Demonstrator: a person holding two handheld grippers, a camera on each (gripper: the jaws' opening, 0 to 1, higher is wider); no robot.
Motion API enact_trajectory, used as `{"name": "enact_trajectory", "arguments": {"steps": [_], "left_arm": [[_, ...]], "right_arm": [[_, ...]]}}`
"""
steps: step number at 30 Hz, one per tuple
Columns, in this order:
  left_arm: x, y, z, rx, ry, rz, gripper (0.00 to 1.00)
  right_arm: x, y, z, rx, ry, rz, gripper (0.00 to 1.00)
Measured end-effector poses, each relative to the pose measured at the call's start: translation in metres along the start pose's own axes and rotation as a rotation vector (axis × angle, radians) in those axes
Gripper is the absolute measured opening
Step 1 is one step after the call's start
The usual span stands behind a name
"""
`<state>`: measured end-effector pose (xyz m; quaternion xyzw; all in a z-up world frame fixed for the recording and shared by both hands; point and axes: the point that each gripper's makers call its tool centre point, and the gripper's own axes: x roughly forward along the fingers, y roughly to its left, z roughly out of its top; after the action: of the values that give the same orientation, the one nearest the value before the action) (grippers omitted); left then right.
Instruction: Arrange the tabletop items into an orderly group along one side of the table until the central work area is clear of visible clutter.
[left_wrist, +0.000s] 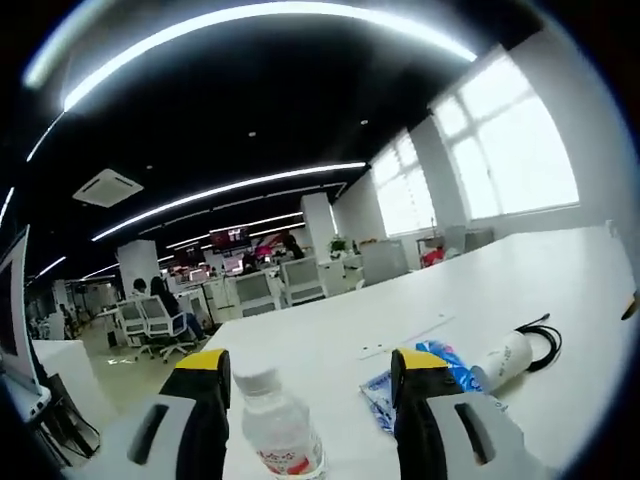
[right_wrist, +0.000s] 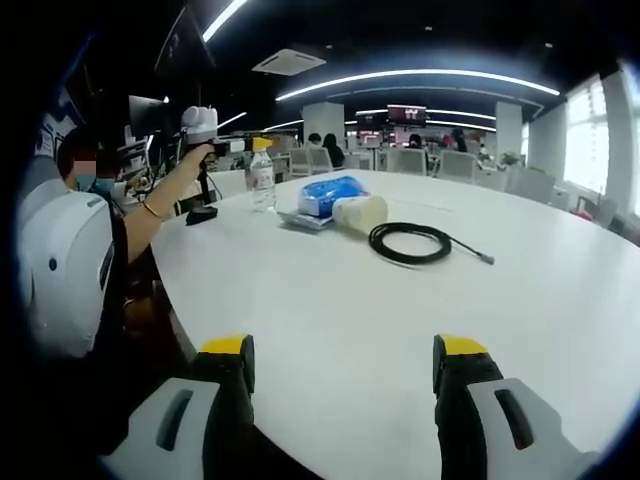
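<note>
- Standing upright between the spread jaws of the left gripper (left_wrist: 312, 400), a clear water bottle (left_wrist: 280, 430) with a white cap and red label sat at the near edge of the white table (left_wrist: 520, 290); the jaws flanked it on both sides, and whether either pad touched it could not be told from the left gripper view.
- The bottle's long axis ran vertical, roughly parallel to the jaws, so a straight closing motion looked like the fitting next move.
- Just beyond the right-hand jaw lay a blue packet (left_wrist: 445, 362), and touching it a white cylinder (left_wrist: 503, 358) on its side, its long axis pointing away toward a coiled black cable (left_wrist: 540, 335).
- In the right gripper view the same group showed from across the table: the bottle (right_wrist: 262, 178) upright at the far left edge, the blue packet (right_wrist: 330, 195) and white cylinder (right_wrist: 360, 212) beside it, the black cable (right_wrist: 412, 243) coiled nearer the centre with one end trailing right.
- The right gripper (right_wrist: 342, 385) hung wide open over bare tabletop with nothing in it, well apart from every item.
- The left gripper was plainly the nearer to the bottle; the cable looked the closest item to the right.
- Behind stretched an open-plan office with rows of chairs, strip lights and bright windows.
</note>
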<state>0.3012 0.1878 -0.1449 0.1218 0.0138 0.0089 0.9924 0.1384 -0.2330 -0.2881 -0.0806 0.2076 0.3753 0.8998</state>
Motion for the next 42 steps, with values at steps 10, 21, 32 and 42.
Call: {"name": "enact_trajectory", "arguments": {"steps": [10, 21, 32, 42], "left_arm": [[-0.002, -0.020, 0.004, 0.092, -0.003, -0.044, 0.69], [0.000, -0.036, -0.001, 0.129, 0.020, -0.091, 0.70], [-0.006, -0.056, 0.011, 0.200, -0.021, -0.149, 0.75], [-0.006, -0.082, 0.015, 0.311, -0.020, -0.212, 0.77]], "right_arm": [[-0.001, 0.000, -0.001, 0.001, 0.001, -0.001, 0.69], [-0.003, -0.002, -0.004, 0.005, 0.005, -0.008, 0.69], [-0.004, 0.000, -0.001, 0.001, -0.002, -0.005, 0.70], [-0.005, -0.001, -0.002, 0.000, 0.004, -0.012, 0.70]]}}
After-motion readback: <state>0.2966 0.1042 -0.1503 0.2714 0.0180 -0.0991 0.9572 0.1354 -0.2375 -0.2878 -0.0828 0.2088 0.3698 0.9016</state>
